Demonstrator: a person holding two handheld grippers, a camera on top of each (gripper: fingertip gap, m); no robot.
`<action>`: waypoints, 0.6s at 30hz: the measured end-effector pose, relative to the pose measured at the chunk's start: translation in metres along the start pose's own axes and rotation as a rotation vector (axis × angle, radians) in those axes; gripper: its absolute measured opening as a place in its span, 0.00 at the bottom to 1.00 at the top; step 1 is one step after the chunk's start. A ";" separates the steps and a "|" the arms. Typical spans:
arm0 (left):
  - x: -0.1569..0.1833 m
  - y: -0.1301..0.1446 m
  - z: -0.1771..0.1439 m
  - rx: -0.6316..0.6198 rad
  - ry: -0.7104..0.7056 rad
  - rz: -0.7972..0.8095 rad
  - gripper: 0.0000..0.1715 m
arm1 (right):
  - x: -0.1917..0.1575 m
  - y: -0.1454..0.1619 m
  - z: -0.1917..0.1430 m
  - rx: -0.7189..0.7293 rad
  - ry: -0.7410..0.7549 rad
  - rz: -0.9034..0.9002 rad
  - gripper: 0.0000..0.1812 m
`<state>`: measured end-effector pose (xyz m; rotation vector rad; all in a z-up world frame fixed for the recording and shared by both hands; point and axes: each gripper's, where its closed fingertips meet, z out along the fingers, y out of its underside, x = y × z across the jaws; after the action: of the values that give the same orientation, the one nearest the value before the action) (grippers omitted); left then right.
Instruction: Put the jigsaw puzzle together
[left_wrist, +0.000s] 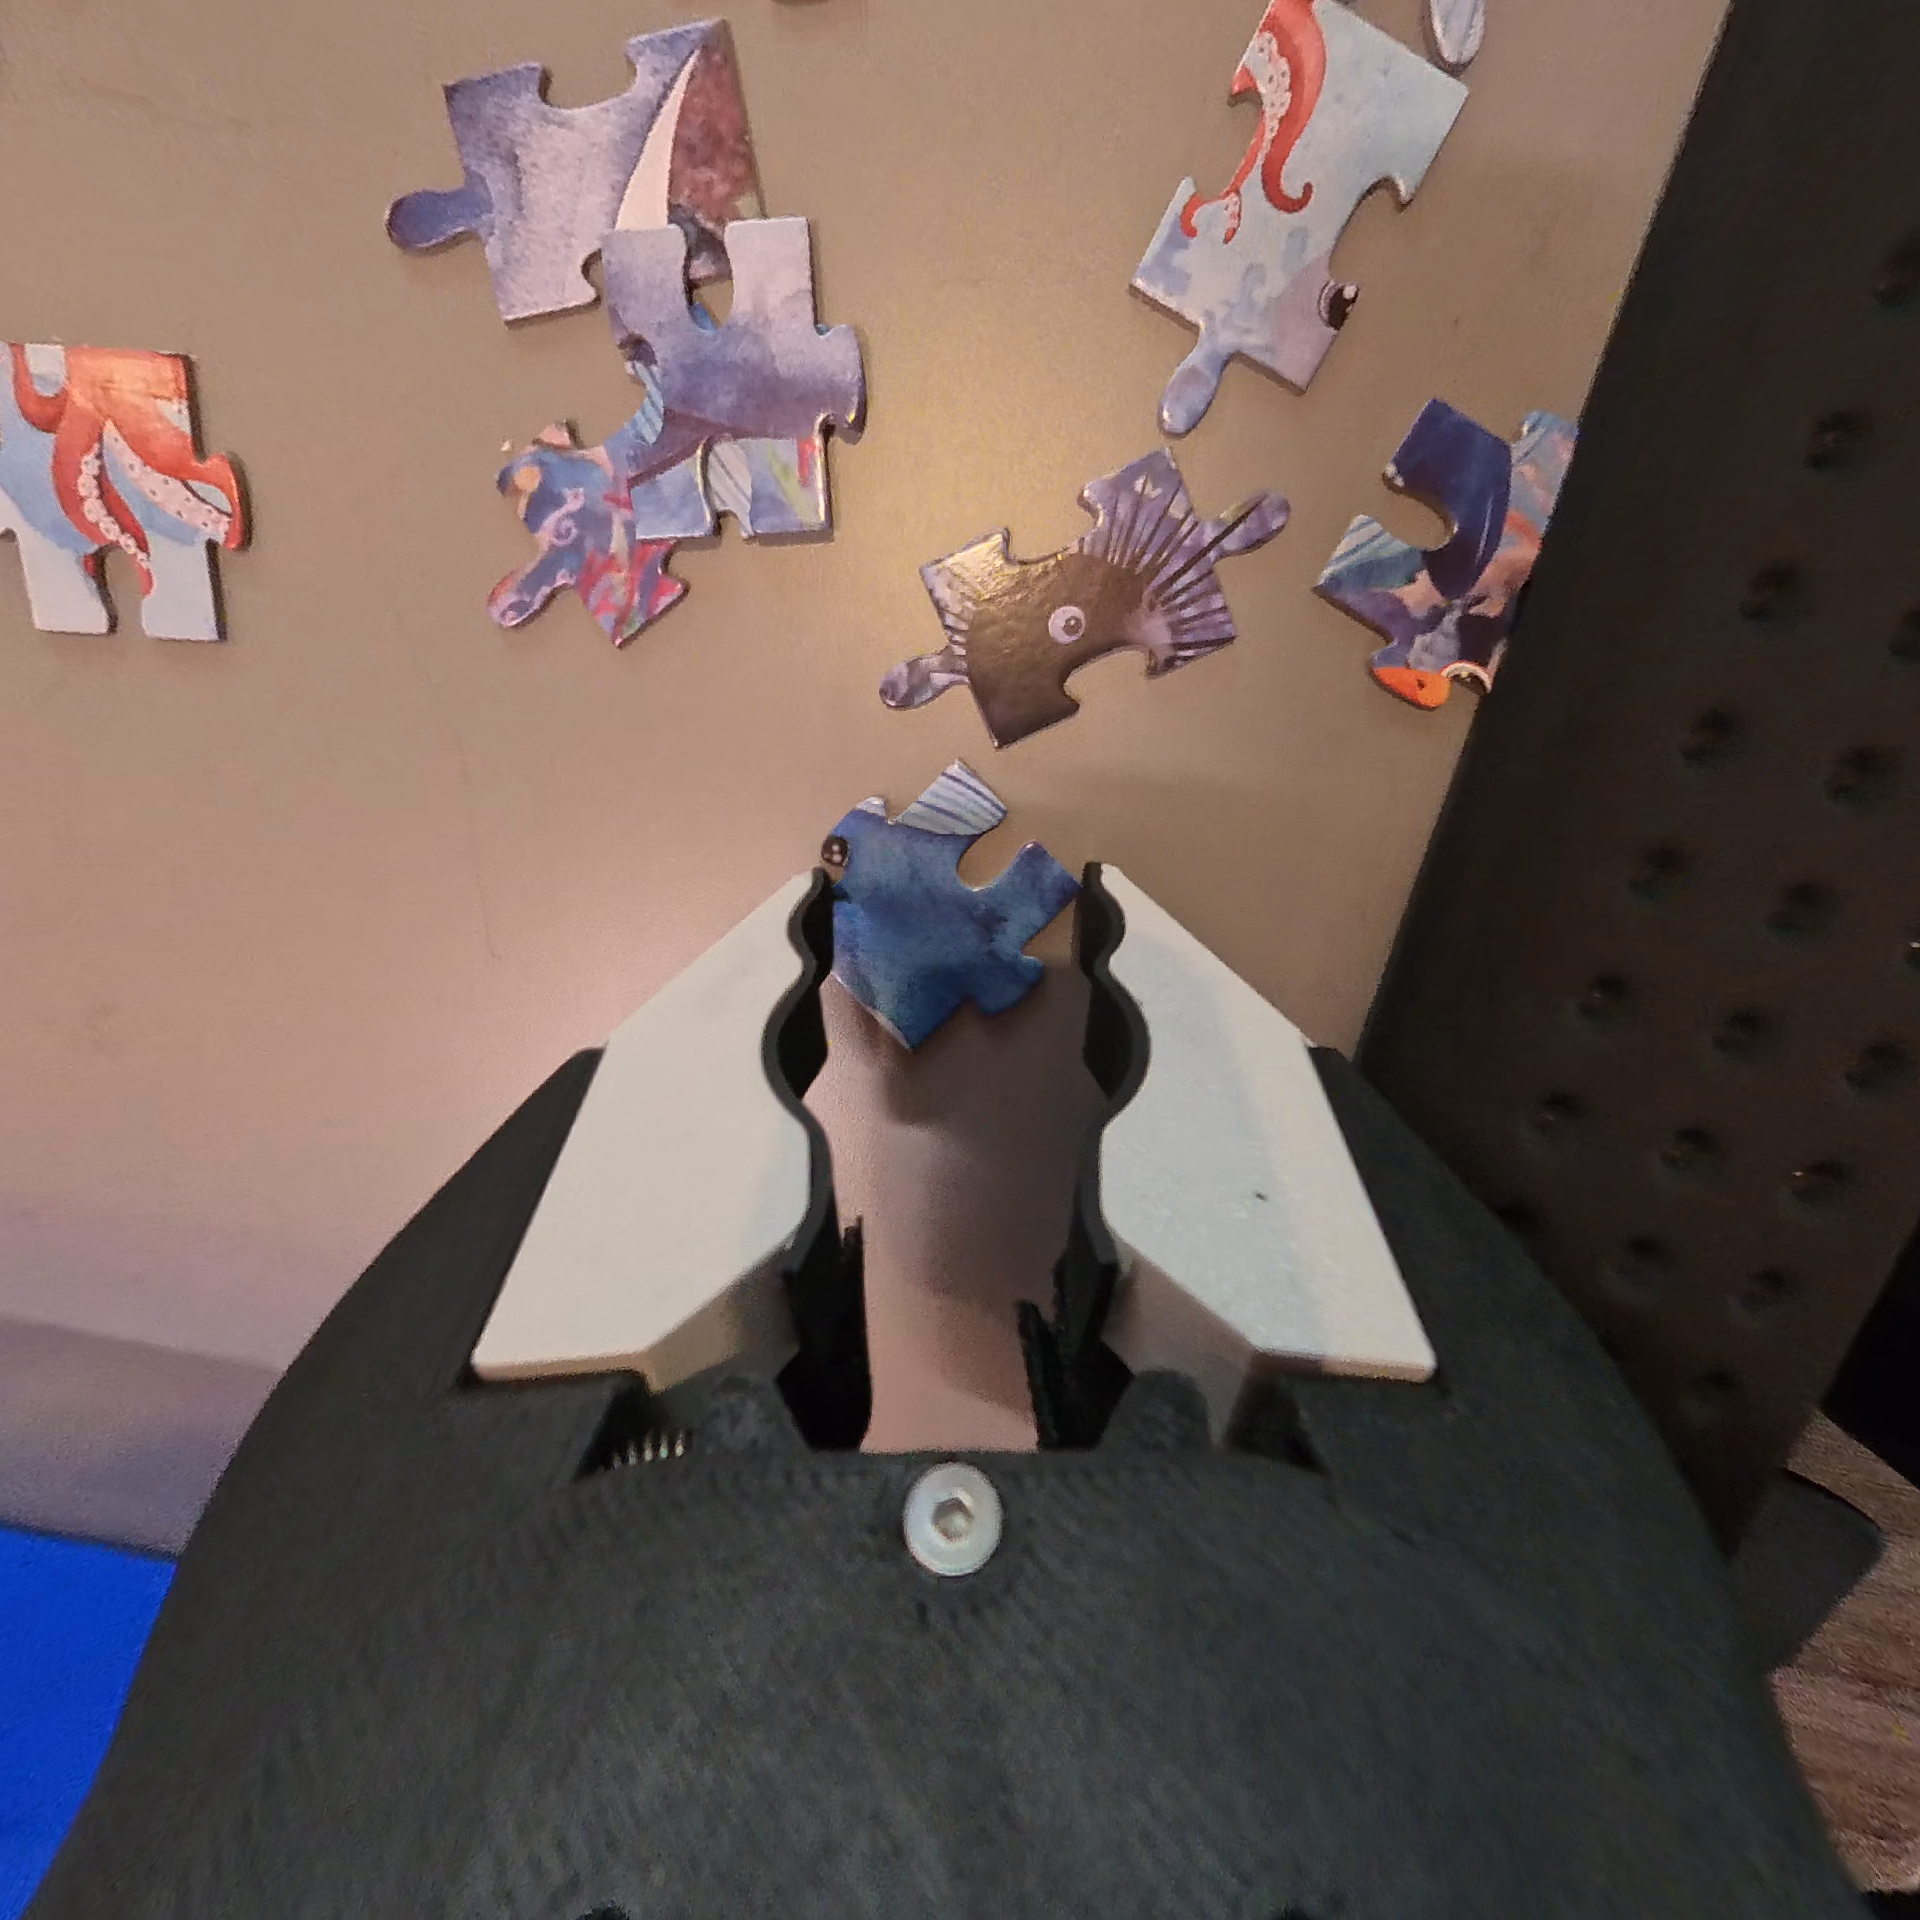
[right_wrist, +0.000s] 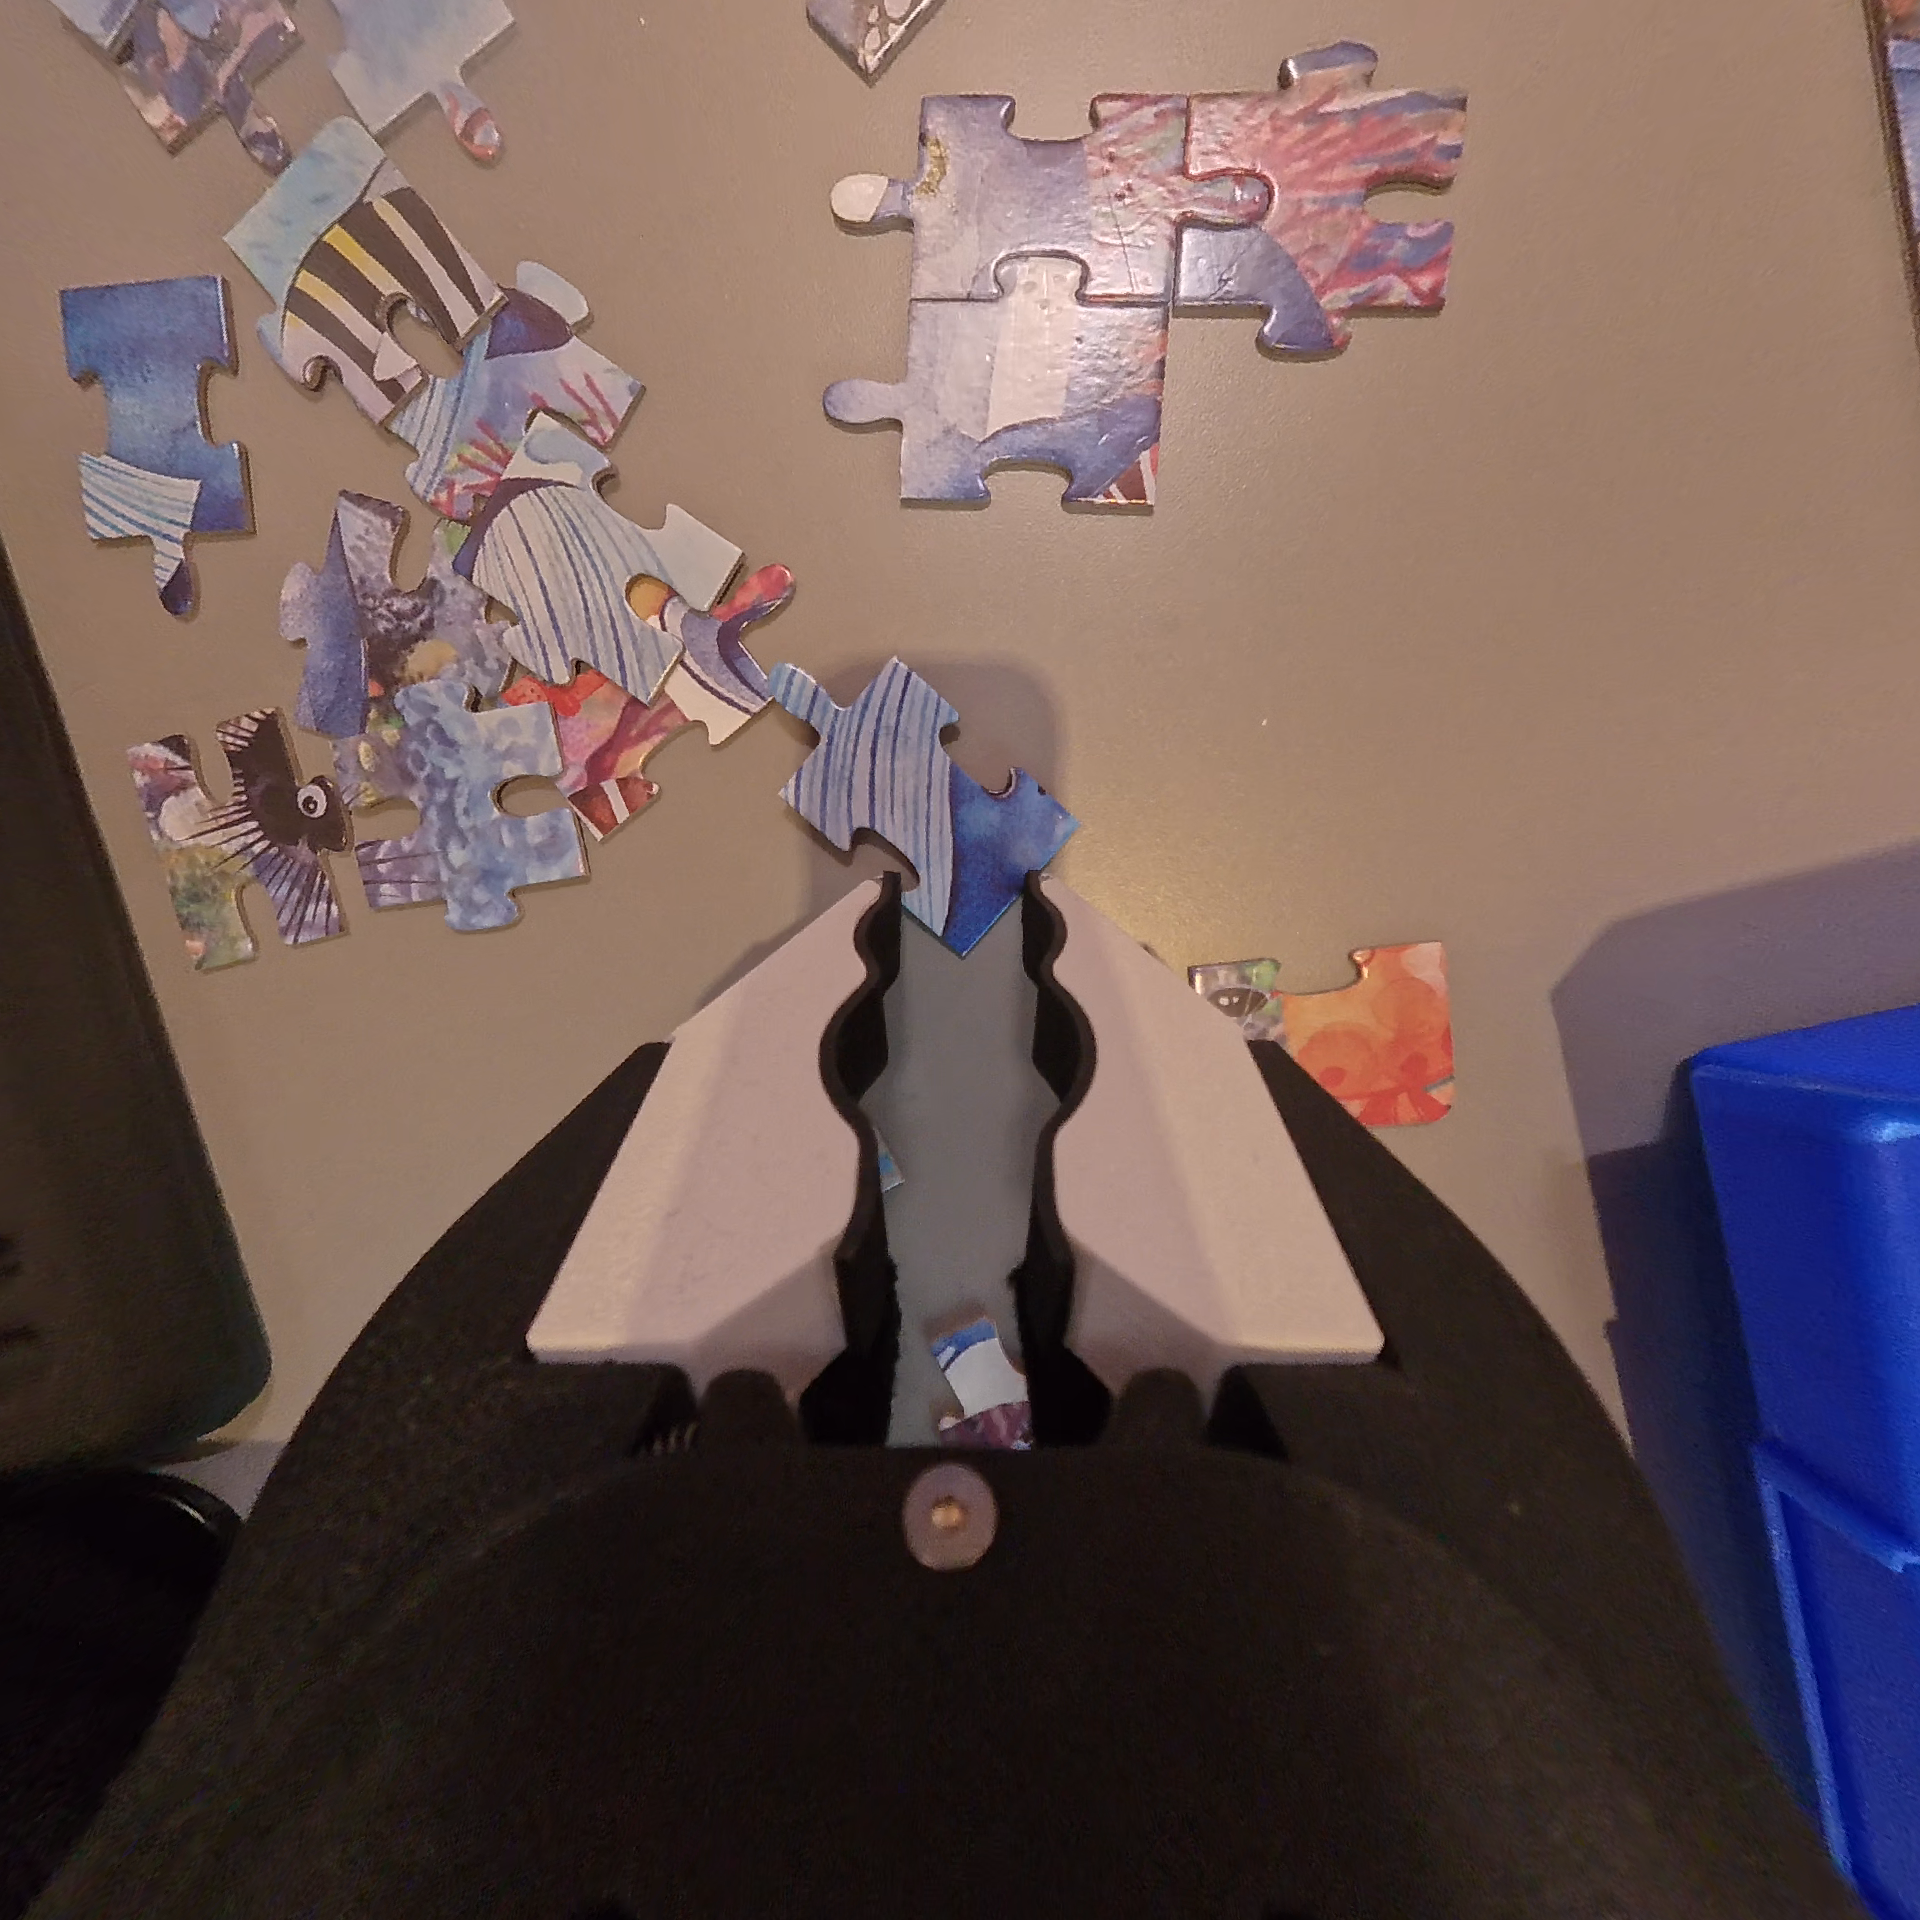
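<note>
Left wrist view shows the left tool (left_wrist: 951, 883) clamped on a dark-blue cardboard jigsaw piece (left_wrist: 940, 920) above the grey worktop (left_wrist: 312, 831), while the right tool (right_wrist: 961, 883) grips a blue-striped cardboard piece (right_wrist: 914, 795) near three joined pieces (right_wrist: 1122, 281).

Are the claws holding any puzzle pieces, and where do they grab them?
Yes, both. The left claw pinches a dark blue piece by its side edges. The right claw grips a blue striped piece by its near corner.
</note>
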<state>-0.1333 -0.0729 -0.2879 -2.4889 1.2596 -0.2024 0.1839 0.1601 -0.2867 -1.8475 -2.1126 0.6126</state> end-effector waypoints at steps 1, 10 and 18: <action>-0.001 0.000 0.000 -0.001 0.009 0.001 0.27 | 0.000 0.000 0.000 0.000 -0.001 0.000 0.11; -0.003 -0.008 0.003 0.044 0.004 0.027 0.23 | 0.000 0.000 0.000 0.004 -0.005 0.003 0.12; -0.002 -0.009 0.004 0.060 -0.016 0.041 0.00 | -0.001 0.001 -0.001 0.005 -0.012 0.007 0.12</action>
<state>-0.1272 -0.0654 -0.2885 -2.4079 1.2781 -0.2069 0.1852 0.1593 -0.2867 -1.8539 -2.1117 0.6313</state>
